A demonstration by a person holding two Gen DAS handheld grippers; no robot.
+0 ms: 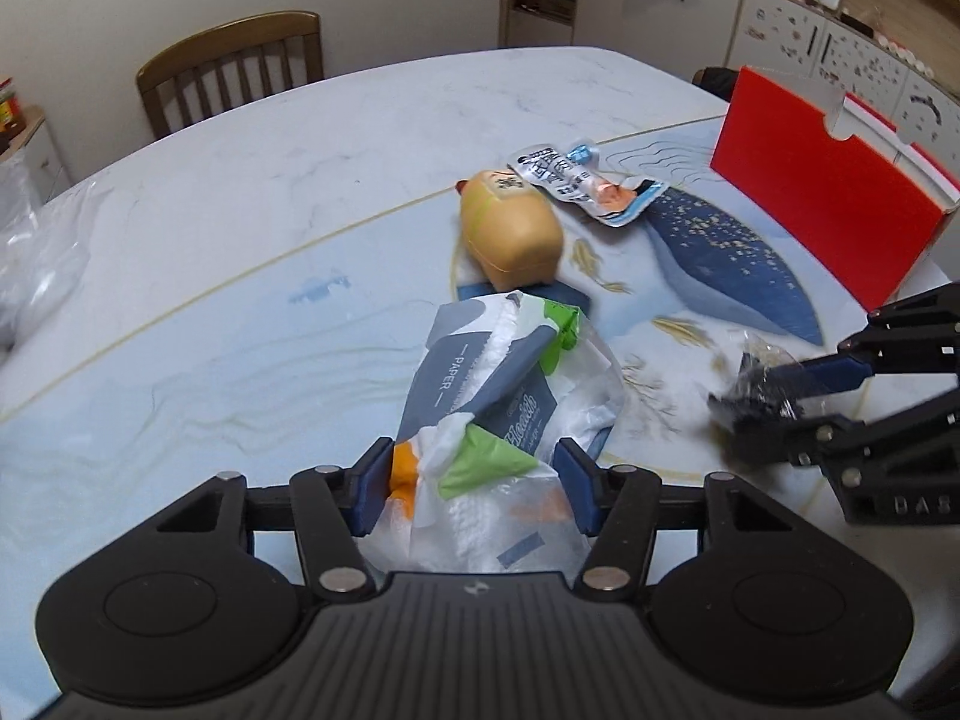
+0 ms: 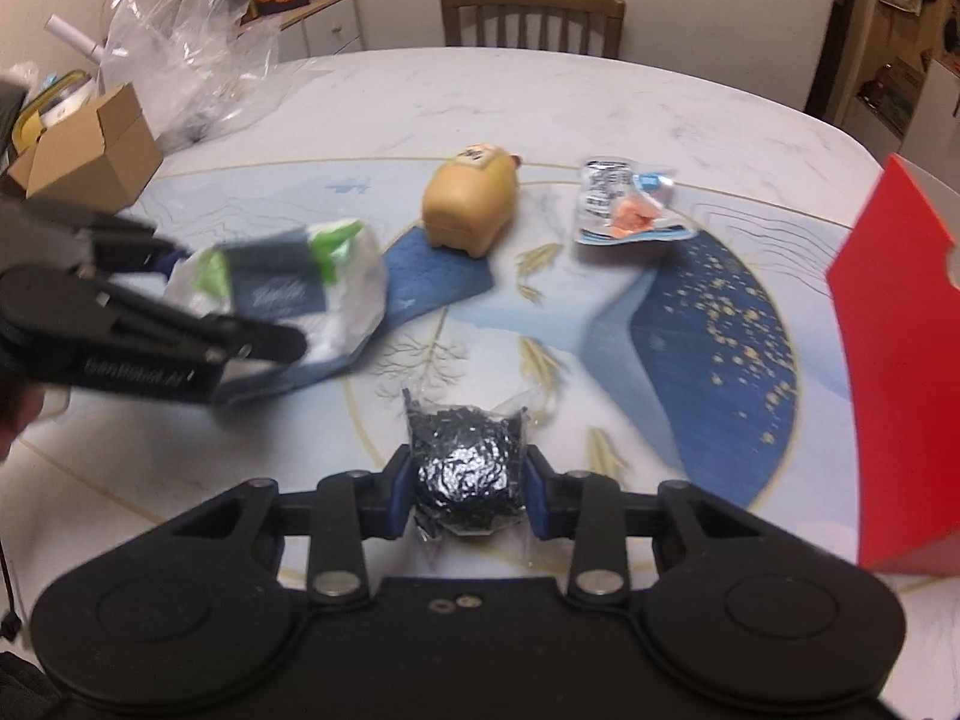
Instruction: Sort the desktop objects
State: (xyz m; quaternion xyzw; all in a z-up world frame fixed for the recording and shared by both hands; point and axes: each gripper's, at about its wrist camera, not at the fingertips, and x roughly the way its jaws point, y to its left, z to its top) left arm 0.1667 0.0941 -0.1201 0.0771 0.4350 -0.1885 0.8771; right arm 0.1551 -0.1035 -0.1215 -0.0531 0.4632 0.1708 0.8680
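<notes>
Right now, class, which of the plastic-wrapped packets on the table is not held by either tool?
The silver snack packet with the orange picture, lying flat beside the tan toy. The tissue pack and the black bag are both gripped.

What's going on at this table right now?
A person is sorting clutter with two handheld grippers. The left gripper is clamped on a tissue pack, the right gripper on a small bag of black bits. A tan toy and a snack wrapper lie on the table; a red box stands nearby.
</notes>
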